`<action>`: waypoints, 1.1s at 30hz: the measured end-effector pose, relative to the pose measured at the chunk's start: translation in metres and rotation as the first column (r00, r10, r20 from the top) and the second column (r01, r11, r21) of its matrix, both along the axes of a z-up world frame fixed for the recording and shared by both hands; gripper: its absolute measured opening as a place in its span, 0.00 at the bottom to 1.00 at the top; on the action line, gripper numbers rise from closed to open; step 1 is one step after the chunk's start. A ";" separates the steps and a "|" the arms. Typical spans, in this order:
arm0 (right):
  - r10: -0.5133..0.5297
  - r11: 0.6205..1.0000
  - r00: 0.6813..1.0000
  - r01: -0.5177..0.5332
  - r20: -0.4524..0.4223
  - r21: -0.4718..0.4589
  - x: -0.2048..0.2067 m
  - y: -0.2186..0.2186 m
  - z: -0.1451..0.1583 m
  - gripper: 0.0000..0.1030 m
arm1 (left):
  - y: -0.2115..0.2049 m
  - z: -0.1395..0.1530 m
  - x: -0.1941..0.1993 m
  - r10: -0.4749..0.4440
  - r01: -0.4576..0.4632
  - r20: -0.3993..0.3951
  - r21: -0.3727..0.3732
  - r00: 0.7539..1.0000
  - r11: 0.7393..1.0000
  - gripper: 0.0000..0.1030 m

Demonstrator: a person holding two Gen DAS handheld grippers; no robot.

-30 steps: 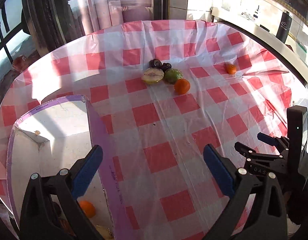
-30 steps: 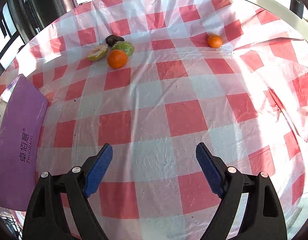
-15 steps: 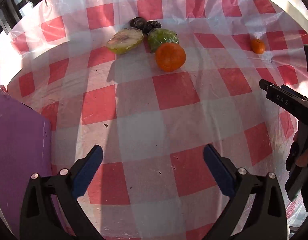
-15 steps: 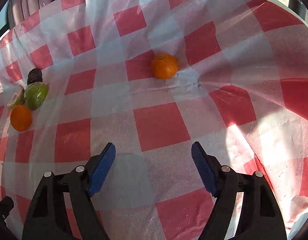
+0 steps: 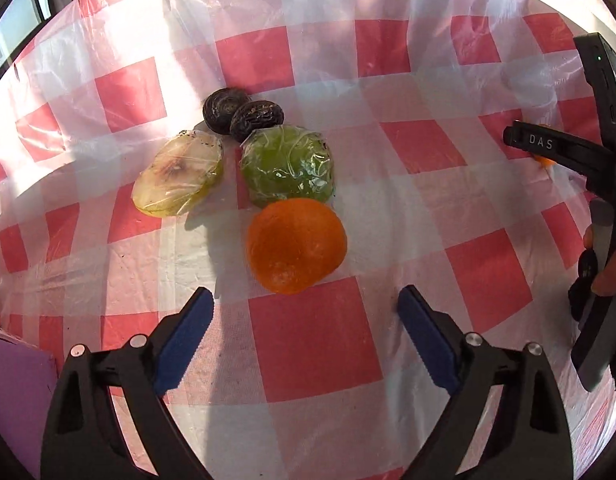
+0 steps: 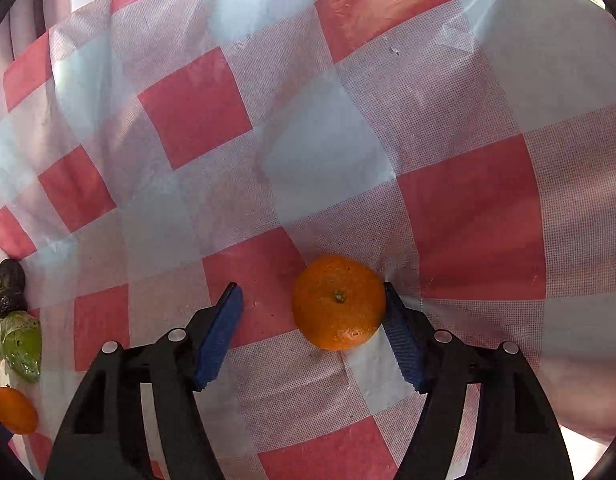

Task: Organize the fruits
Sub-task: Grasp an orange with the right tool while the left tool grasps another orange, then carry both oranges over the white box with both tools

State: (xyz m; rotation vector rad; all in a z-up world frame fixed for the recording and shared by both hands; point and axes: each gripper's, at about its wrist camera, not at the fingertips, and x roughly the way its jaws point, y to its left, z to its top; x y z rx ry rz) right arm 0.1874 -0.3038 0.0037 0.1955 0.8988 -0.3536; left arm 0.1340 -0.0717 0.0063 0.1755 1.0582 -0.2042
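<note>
In the left wrist view an orange lies on the red-checked tablecloth just beyond my open left gripper. Behind it sit a wrapped green fruit, a wrapped pale halved fruit and two dark fruits. In the right wrist view my open right gripper straddles a small mandarin; the right pad touches it, the left pad stands apart. The fruit cluster shows at that view's left edge.
A purple box corner shows at the lower left of the left wrist view. The right gripper's body stands at that view's right edge. The tablecloth is wrinkled plastic.
Both grippers have moved forward: the left up to the orange, the right onto the mandarin, which now lies between its fingers. The purple box has slid almost out of view.
</note>
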 end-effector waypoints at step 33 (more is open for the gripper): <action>0.200 0.972 0.972 -0.182 -0.119 0.151 -0.283 0.148 0.034 0.39 | 0.105 0.061 -0.200 -0.262 0.253 -0.041 -0.164 0.964 0.954 0.42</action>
